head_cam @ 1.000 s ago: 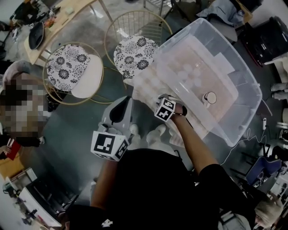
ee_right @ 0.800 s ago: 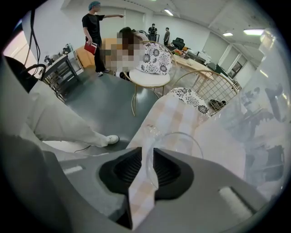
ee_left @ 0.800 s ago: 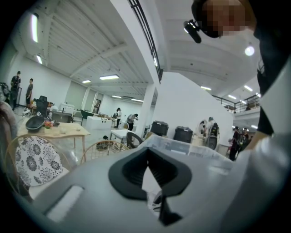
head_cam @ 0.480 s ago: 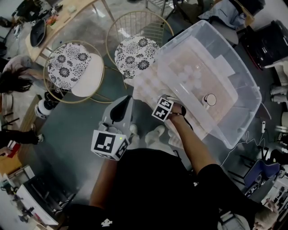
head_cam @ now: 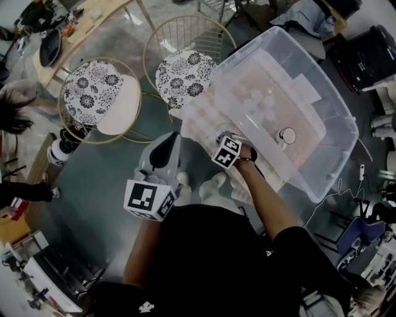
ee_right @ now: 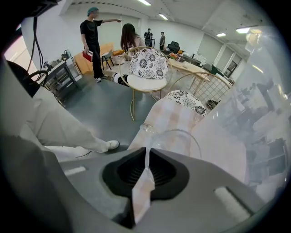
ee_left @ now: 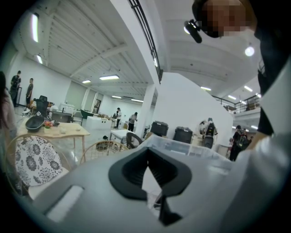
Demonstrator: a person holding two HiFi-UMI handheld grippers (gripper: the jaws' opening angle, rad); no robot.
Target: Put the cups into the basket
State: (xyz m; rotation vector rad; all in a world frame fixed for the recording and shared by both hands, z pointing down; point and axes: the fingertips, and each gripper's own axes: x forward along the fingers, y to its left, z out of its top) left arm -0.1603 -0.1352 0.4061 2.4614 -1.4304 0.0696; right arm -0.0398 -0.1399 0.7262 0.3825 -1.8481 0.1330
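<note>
The right tongs (ee_right: 145, 172) point steeply down at the table (ee_right: 169, 113), which is covered in a pink-and-white check cloth. Their jaws have just been closing and now pinch the thin wall of a clear plastic cup (ee_right: 176, 139). The cup's round rim stands just beyond the pads, over the cloth. In the head view this gripper's marker cube sits at the near-left wall of the clear plastic bin (head_cam: 339, 155), outside it.

The bin lies slantwise on the table with its mouth open to the camera. Pale round cups (head_cam: 258, 102) show inside it, and 1 more round thing with a dark ring lies nearer its middle. More pale cups (head_cam: 201, 116) stand in rows on the cloth just beside the bin's left wall.

The left tongs (ee_left: 155, 193) are held nearly level, well apart from the cups and to the left of the right gripper. Their jaws meet at the tips with nothing between them.

Beyond the table stand 2 wire chairs (head_cam: 94, 88) with black-and-white floral cushions, and a wooden table (head_cam: 93, 18) further off. White shoes (head_cam: 213, 186) show on the grey floor between the grippers. In the right gripper view a person (ee_right: 93, 38) in a black shirt stands in the background with 1 arm out.
</note>
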